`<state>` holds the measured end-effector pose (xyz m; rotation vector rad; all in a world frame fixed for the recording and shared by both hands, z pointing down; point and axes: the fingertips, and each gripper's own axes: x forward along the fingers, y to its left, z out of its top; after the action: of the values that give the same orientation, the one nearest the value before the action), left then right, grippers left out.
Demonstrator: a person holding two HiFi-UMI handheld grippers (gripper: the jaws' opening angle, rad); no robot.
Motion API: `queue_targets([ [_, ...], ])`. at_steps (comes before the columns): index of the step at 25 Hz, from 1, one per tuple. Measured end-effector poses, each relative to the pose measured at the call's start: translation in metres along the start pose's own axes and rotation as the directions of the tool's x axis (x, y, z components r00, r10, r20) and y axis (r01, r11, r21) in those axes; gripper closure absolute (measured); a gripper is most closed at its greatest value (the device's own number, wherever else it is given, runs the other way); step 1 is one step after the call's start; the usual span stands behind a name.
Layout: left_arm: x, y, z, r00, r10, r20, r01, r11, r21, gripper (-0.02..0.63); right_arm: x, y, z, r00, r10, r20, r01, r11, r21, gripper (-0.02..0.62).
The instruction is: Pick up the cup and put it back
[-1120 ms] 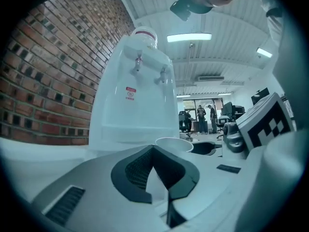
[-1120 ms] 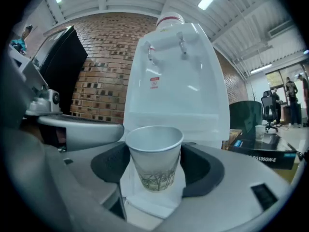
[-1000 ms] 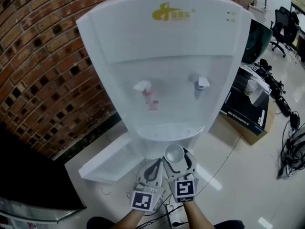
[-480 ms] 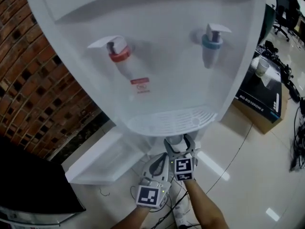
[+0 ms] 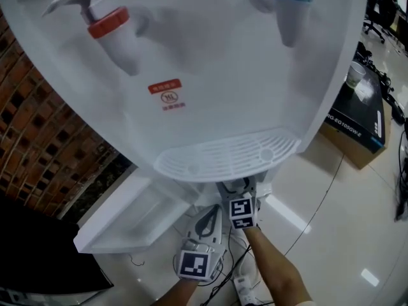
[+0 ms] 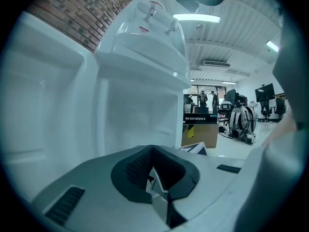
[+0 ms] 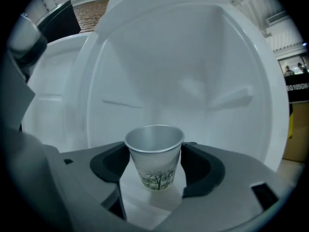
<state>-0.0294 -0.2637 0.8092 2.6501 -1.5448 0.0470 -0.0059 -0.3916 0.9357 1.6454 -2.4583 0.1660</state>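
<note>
A white paper cup (image 7: pixel 155 151) with a tree print stands upright between the dark pads of my right gripper (image 7: pixel 155 170), which is shut on it at the sides. Behind the cup is the white inner wall of the water dispenser (image 5: pixel 210 75). In the head view the right gripper (image 5: pixel 237 189) reaches in under the drip tray (image 5: pixel 229 158), and the tray hides the cup. My left gripper (image 5: pixel 207 225) hangs lower and to the left, outside the dispenser. Its jaws (image 6: pixel 153 182) are shut with nothing between them.
The dispenser's white lower door (image 5: pixel 127 218) lies open at the left. A red tap (image 5: pixel 108 24) and a blue tap (image 5: pixel 290 5) jut out above. A brick wall (image 5: pixel 38 145) is at the left, and a cardboard box (image 5: pixel 357 126) stands at the right. Cables (image 5: pixel 245 285) lie on the floor.
The head camera has come lower and closer to the dispenser. My right gripper has carried the cup forward under the drip tray, out of the head view's sight. The left gripper stayed back.
</note>
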Motion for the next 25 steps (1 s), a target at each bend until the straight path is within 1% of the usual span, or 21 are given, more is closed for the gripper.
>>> queue_targets([
  [2, 0.001, 0.000, 0.000, 1.000, -0.003, 0.007, 0.003, 1.000, 0.008, 0.615, 0.003, -0.001, -0.005, 1.000, -0.002, -0.014, 0.002, 1.000, 0.015, 0.253],
  [3, 0.001, 0.000, 0.000, 1.000, -0.003, 0.007, 0.003, 1.000, 0.010, 0.615, 0.004, -0.001, -0.007, 1.000, -0.002, -0.019, 0.002, 1.000, 0.022, 0.239],
  [4, 0.001, 0.001, 0.000, 1.000, -0.001, 0.010, 0.000, 1.000, 0.014, 0.615, 0.005, -0.001, -0.009, 1.000, -0.001, -0.023, 0.002, 1.000, 0.027, 0.211],
  [8, -0.001, 0.001, 0.000, 1.000, -0.005, -0.017, 0.005, 1.000, 0.006, 0.615, 0.001, -0.003, -0.007, 1.000, -0.010, -0.025, 0.010, 1.000, 0.021, 0.209],
  [11, -0.003, 0.003, 0.006, 1.000, 0.002, -0.011, -0.001, 1.000, 0.006, 0.615, -0.012, -0.005, 0.001, 1.000, -0.020, -0.006, 0.021, 0.999, 0.032, 0.209],
  [14, -0.004, 0.002, 0.013, 1.000, 0.008, 0.011, -0.008, 1.000, 0.007, 0.615, -0.033, -0.005, 0.013, 1.000, -0.024, 0.012, 0.023, 0.998, 0.056, 0.209],
  [16, -0.005, -0.001, 0.022, 1.000, 0.005, 0.029, -0.006, 1.000, 0.009, 0.615, -0.053, 0.001, 0.028, 1.000, -0.015, 0.018, 0.014, 0.999, 0.042, 0.210],
  [17, -0.006, -0.002, 0.028, 0.999, 0.006, 0.040, -0.006, 1.000, 0.009, 0.615, -0.064, 0.005, 0.038, 1.000, -0.009, 0.022, 0.008, 1.000, 0.025, 0.242],
  [19, -0.010, -0.004, 0.042, 0.999, 0.008, 0.052, -0.008, 1.000, 0.002, 0.615, -0.088, 0.014, 0.062, 0.999, 0.002, 0.047, -0.002, 1.000, -0.002, 0.330],
  [21, -0.017, -0.007, 0.057, 0.998, 0.010, 0.057, -0.010, 1.000, -0.003, 0.615, -0.115, 0.023, 0.093, 0.997, 0.010, 0.077, -0.011, 1.000, 0.004, 0.386],
  [23, -0.021, -0.010, 0.074, 0.996, 0.003, 0.085, -0.005, 1.000, 0.021, 0.615, -0.141, 0.028, 0.125, 0.995, 0.010, 0.096, -0.011, 1.000, 0.018, 0.456],
  [24, -0.023, -0.012, 0.082, 0.995, -0.003, 0.101, -0.001, 0.999, 0.036, 0.615, -0.152, 0.029, 0.139, 0.995, 0.007, 0.102, -0.008, 1.000, 0.008, 0.485],
  [25, -0.025, -0.014, 0.090, 0.994, -0.007, 0.109, 0.002, 0.999, 0.045, 0.615, -0.162, 0.032, 0.151, 0.995, 0.007, 0.104, -0.005, 1.000, -0.013, 0.494],
])
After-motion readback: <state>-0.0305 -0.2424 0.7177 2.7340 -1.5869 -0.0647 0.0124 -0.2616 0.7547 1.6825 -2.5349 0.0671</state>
